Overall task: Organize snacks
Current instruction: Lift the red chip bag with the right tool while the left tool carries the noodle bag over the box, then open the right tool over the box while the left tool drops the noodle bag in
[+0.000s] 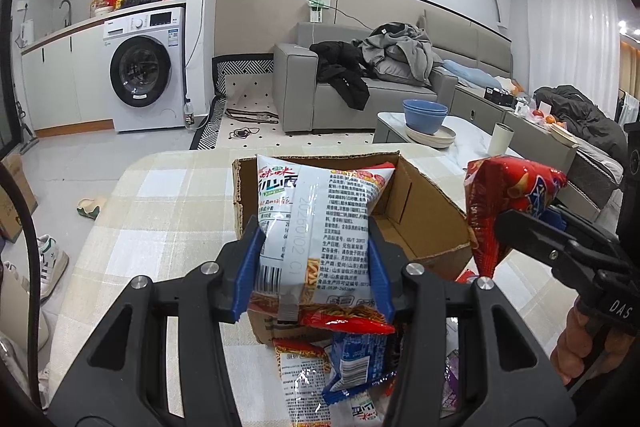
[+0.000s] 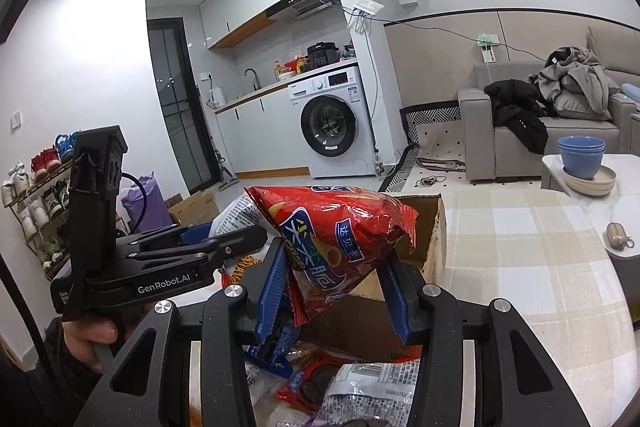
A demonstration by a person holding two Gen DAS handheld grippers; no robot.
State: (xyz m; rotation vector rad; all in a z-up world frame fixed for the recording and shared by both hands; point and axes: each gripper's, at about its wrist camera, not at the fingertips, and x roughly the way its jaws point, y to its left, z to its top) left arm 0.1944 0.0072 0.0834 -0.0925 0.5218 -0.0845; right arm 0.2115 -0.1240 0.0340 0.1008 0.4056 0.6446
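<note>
**Both claws loaded, box is right there**

So this looks like the carry-to-the-box part of sorting the snacks. The left gripper [image 1: 316,263] has its blue pads squeezed in on a white snack bag [image 1: 316,227], gripped across its lower half, with the bag standing upright above the pads. Straight ahead of that claw and a bit below the bag is the open cardboard box [image 1: 424,223]; the bag's top already overlaps the box's near wall in the left wrist view, though I can't tell if it's actually over the opening or just in front of it.

The right gripper [image 2: 336,291] is closed about as tight as it goes on the pinched lower corner of a red snack bag [image 2: 336,227], and the puffy rest of the bag balloons up and forward from the pads. The box sits just past that claw too, slightly to its right.

Below and behind both claws there's a loose pile of other packets [image 1: 340,367] on the checked tablecloth [image 1: 160,211], so plenty is left to do.

Next move, I'd guess: push each bag forward until it's clearly over the opening, lower it, then let go. Two claws heading for one box means going one at a time, or they'll bump. The red bag is only held by a corner, so it may swing.
</note>
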